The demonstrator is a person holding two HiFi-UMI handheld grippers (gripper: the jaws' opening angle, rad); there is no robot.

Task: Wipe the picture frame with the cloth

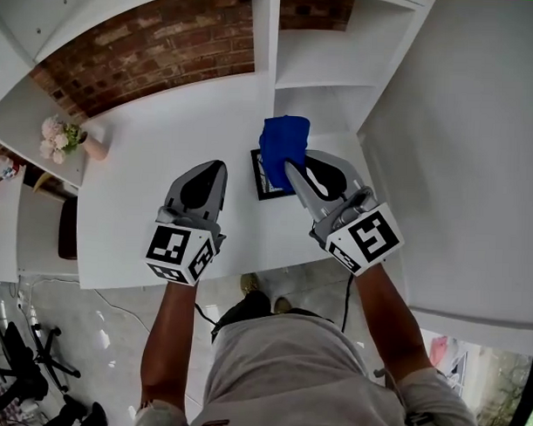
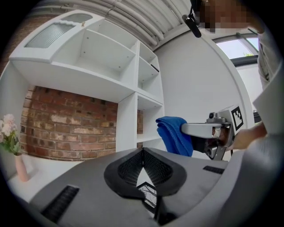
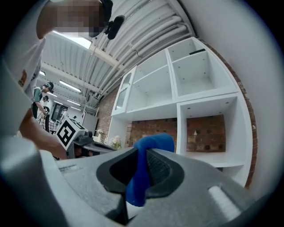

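The right gripper, clamped on the blue cloth, hovered directly over the picture frame lying flat at picture centre, with the left gripper (closed, empty) farther left.

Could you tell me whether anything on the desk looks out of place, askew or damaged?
Nothing looks spilled or damaged. The only oddity is the frame, which lies flat on the desk rather than standing. The cloth, clamped in the right gripper, hides part of it in the head view.
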